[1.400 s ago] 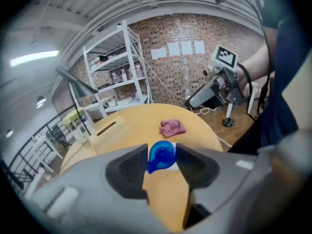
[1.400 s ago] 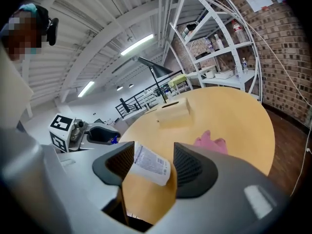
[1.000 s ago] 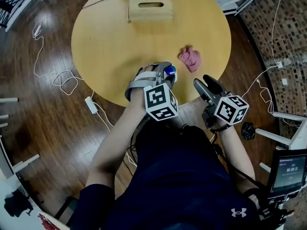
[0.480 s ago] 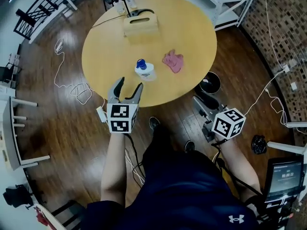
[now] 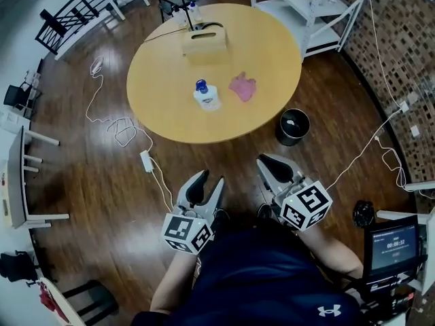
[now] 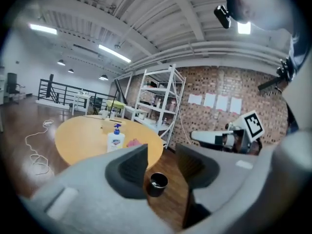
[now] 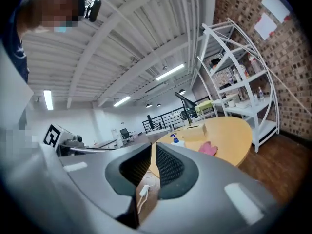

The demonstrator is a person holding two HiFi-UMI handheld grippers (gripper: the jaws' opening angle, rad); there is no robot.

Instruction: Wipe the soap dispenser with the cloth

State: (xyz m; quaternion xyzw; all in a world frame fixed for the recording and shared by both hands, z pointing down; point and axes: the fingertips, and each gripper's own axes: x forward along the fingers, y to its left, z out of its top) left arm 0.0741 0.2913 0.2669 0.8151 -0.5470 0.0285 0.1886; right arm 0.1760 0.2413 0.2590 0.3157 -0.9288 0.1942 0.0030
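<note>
Floor: dark wooden boards (image 5: 81, 182) fill the room, crossed by loose white cables.
Table: round yellow table (image 5: 170, 80) stands well ahead of the person, out of either tool's reach.
Shelving: white metal rack (image 5: 312, 5) sits behind the table by the brick wall.
Left gripper: left gripper (image 5: 209, 179) is held over the floor near the body, its jaws just narrowed yet parted, with nothing between them.
Right gripper: right gripper (image 5: 265, 161) hangs alongside, its jaws just closed together on nothing, a stand-off pose rather than a working one.
Bin: black bin (image 5: 293, 126) stands on the floor between the right gripper and the table edge, likely the one obstacle on a direct approach.
Box: tan box (image 5: 203, 43) rests at the far rim.
Soap dispenser: soap dispenser (image 5: 206, 95) stands upright near the table's middle, untouched.
Cloth: pink cloth (image 5: 242, 87) lies crumpled just beside it, ungripped, so the wiping looks either finished or not begun.
</note>
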